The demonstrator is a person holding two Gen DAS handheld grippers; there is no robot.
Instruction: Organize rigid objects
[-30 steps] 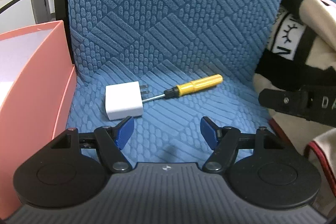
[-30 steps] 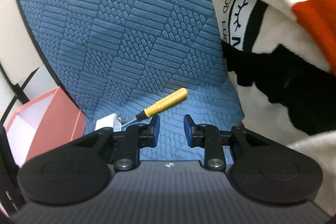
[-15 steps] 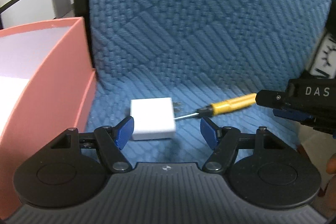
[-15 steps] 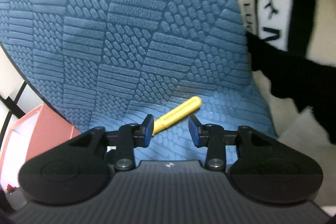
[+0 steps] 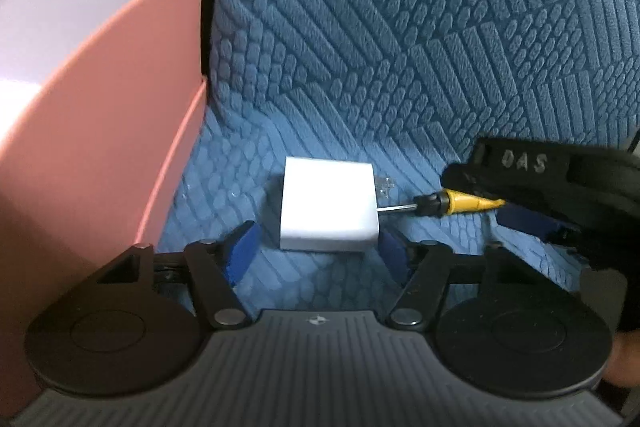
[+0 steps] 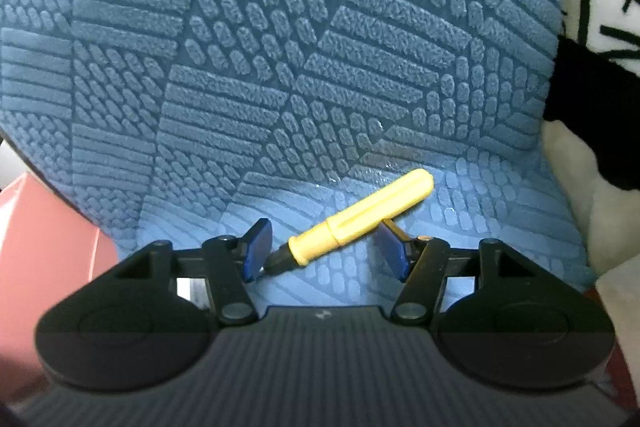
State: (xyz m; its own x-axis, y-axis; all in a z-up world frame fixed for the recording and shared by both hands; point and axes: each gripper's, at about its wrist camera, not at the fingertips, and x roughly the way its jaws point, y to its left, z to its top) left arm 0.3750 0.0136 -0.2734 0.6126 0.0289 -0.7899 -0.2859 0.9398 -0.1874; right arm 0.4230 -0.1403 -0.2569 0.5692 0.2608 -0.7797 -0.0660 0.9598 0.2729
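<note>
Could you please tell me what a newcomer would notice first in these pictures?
Probably the white charger on the blue cushion, sitting between the open fingers of the left tool. Next, the yellow screwdriver lying slantwise between the open fingers of the right tool. A pink box stands at the cushion's left edge.
</note>
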